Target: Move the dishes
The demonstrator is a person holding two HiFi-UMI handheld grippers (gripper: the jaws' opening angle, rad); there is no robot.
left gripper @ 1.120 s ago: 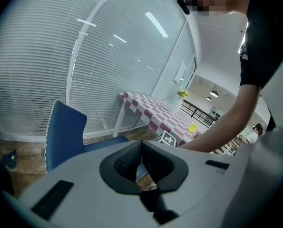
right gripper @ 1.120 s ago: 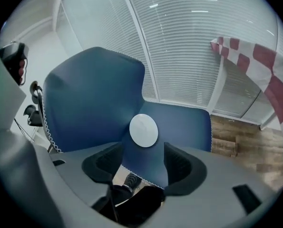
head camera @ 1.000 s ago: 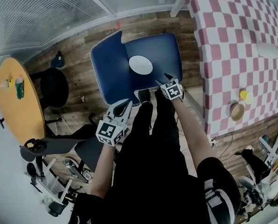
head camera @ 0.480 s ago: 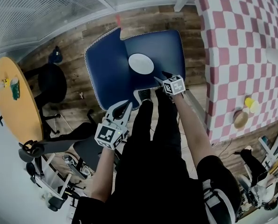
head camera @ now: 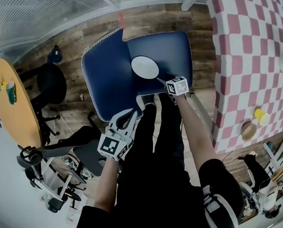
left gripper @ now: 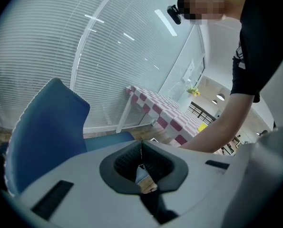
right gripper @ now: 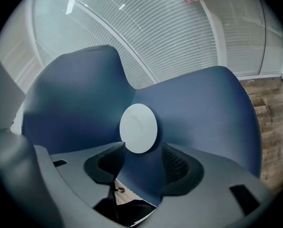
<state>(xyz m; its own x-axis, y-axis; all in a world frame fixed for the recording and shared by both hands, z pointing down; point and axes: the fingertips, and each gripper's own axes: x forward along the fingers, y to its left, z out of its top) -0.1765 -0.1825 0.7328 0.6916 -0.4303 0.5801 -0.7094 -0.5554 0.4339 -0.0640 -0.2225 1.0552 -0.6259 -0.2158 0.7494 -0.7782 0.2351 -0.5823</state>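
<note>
A white round plate (head camera: 145,66) (right gripper: 139,128) lies on the seat of a blue padded chair (head camera: 172,51) (right gripper: 203,103). My right gripper (head camera: 161,80) (right gripper: 143,158) hovers low over the seat at the plate's near edge, open. Its jaws have just been closing a little, and only the seat shows between the pads, with the plate just ahead of the tips. My left gripper (head camera: 130,114) (left gripper: 141,148) hangs at the chair's front left corner, shut and empty. Its view looks past the blue chair back (left gripper: 46,127).
A red-and-white checked table (head camera: 246,42) (left gripper: 155,106) stands to the right with a yellow cup (head camera: 260,114) and a small bowl (head camera: 249,130). A round wooden table (head camera: 13,108) and a black office chair (head camera: 53,84) are at the left. My black-trousered legs (head camera: 155,151) are below.
Both grippers have sunk lower. The right one has come down closer to the plate's near edge and rolled a little. The left one has dropped towards the chair's front corner.
</note>
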